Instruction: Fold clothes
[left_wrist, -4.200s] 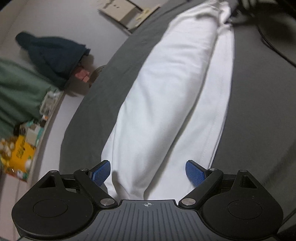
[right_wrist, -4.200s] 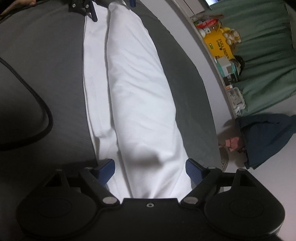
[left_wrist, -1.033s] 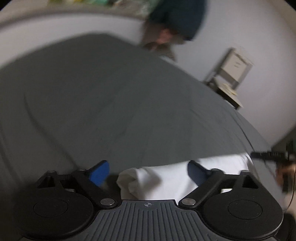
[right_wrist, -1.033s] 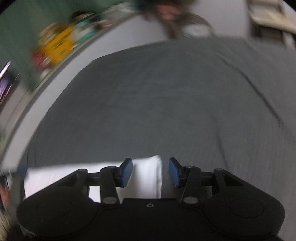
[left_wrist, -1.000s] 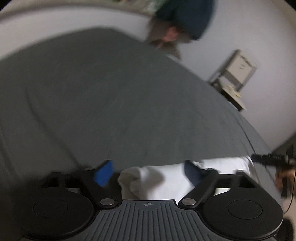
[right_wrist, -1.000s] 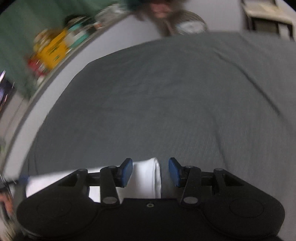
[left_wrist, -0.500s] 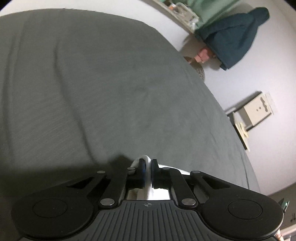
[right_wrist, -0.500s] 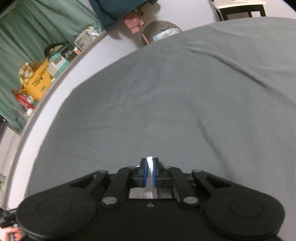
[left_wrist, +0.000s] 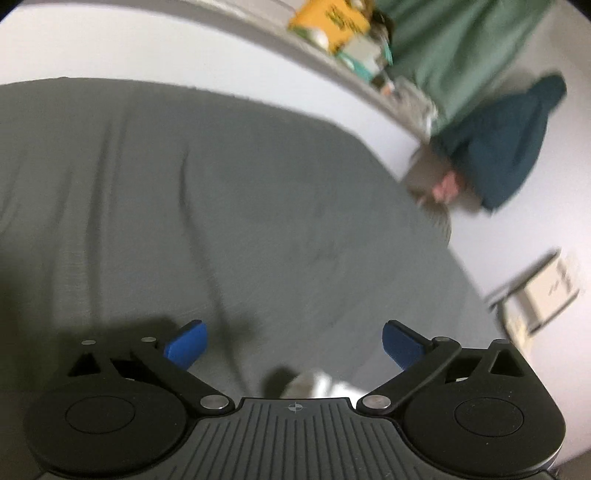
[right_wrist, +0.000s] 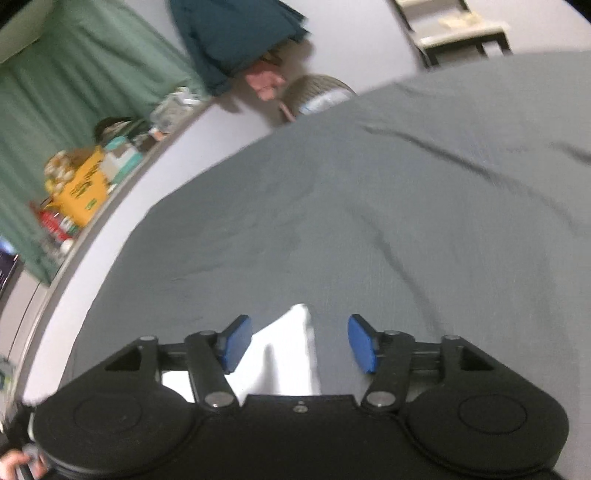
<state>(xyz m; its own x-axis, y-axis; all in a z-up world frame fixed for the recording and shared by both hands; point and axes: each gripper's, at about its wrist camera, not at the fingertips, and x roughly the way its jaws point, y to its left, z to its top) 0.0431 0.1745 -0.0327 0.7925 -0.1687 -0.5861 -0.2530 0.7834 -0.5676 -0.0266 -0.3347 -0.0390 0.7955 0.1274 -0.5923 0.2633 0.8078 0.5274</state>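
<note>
**K:** While both cams are up: left gripper status?

**M:** Fingers spread wide, nothing between the blue pads. It's over the grey bedsheet. A bit of the white garment shows at the bottom of the left view, right against the gripper body, behind the pads rather than between them. Blurry there.

**K:** Right gripper?

**M:** Also parted, a narrower gap than the left. A peaked fold of the white garment sits in the gap, nearer the left-hand pad. Pads aren't pressing it; grey sheet is visible between the cloth and the right-hand pad.

**K:** So the garment's down on the bed?

**M:** Lying on the bedsheet, close under both grippers. How it's folded, can't tell; only the edges show.

**K:** Background?

**M:** Sheet has a few long creases. Past the bed edge: green curtain, dark teal garment hanging, yellow box among clutter on a ledge, small white table. Left view shows the same yellow box and the teal garment, motion-blurred.
</note>
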